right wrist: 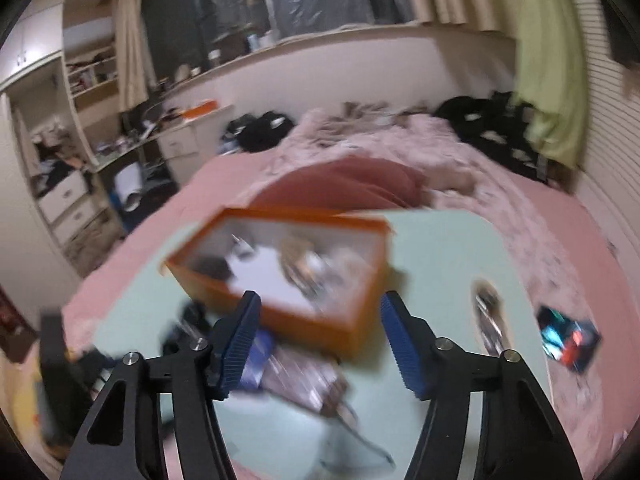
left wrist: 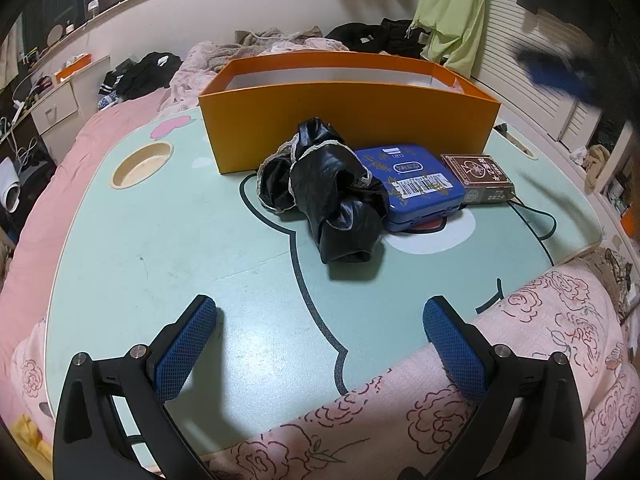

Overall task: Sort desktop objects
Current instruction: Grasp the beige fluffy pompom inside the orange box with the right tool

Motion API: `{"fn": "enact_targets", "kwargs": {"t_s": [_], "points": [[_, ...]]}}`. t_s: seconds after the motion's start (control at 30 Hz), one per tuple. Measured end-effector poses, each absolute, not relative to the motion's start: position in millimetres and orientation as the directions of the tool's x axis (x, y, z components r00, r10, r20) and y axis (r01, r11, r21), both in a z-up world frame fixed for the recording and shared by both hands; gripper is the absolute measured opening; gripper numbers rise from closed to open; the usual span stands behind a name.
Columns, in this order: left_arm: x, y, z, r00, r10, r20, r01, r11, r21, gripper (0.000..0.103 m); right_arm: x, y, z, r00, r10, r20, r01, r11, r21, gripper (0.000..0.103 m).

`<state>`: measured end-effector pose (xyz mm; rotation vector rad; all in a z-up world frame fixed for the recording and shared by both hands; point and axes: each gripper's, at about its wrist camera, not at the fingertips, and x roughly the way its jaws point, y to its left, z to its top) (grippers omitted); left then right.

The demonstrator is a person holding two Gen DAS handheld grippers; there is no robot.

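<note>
An open orange box (left wrist: 348, 120) stands at the back of the mint-green lap table (left wrist: 180, 240). In front of it lie a crumpled black cloth with lace trim (left wrist: 332, 196), a blue tin (left wrist: 416, 184) and a brown card box (left wrist: 476, 178), all side by side. My left gripper (left wrist: 320, 304) hangs open over the table's near part, short of the cloth, with nothing between its pads. The right wrist view is blurred. My right gripper (right wrist: 320, 298) stands open and empty above the orange box (right wrist: 320, 312), which holds several blurred items. Below it I see the blue tin (right wrist: 256, 360) and the brown box (right wrist: 308, 380).
A round cup recess (left wrist: 142, 164) sits in the table's left part. Pink floral fabric (left wrist: 480, 380) presses against the table's near right edge. The table stands on a pink bed with clothes piled behind. A small colourful packet (right wrist: 568, 340) lies on the bed, right of the table.
</note>
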<state>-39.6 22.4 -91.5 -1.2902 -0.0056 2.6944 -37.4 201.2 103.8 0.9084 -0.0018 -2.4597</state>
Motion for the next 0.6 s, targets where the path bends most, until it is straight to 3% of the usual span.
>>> {"fn": "enact_targets", "kwargs": {"t_s": [0.2, 0.4, 0.43, 0.47, 0.53, 0.6], "points": [[-54.2, 26.7, -100.0, -0.621, 0.141, -0.771, -0.137, -0.988, -0.070, 0.103, -143.5, 104.7, 83.1, -0.437, -0.368, -0.820, 0.487, -0.864, 0.128, 0.062], [-73.0, 27.2, -119.6, -0.627, 0.145, -0.765, -0.139, -0.988, -0.073, 0.103, -196.6, 65.0, 33.6, -0.321, -0.190, -0.928, 0.433, -0.901, 0.035, 0.062], [-78.2, 27.9, -120.6, -0.628, 0.146, -0.765, -0.140, -0.987, -0.073, 0.103, -200.6, 62.3, 26.8, -0.308, -0.165, -0.937, 0.431, -0.902, 0.018, 0.058], [-82.4, 28.5, -124.8, -0.628, 0.146, -0.765, -0.140, -0.987, -0.073, 0.103, -203.0, 58.0, 18.8, -0.289, -0.138, -0.947, 0.439, -0.898, -0.003, 0.041], [-81.8, 22.8, -123.9, -0.630, 0.146, -0.762, -0.140, -0.987, -0.073, 0.103, -196.6, 58.5, 14.5, -0.297, -0.125, -0.947, 0.463, -0.886, -0.029, 0.033], [-81.1, 23.2, -124.4, -0.630, 0.146, -0.763, -0.140, -0.987, -0.074, 0.103, -192.0, 60.9, 13.8, -0.308, -0.124, -0.943, 0.457, -0.889, -0.033, 0.032]]}}
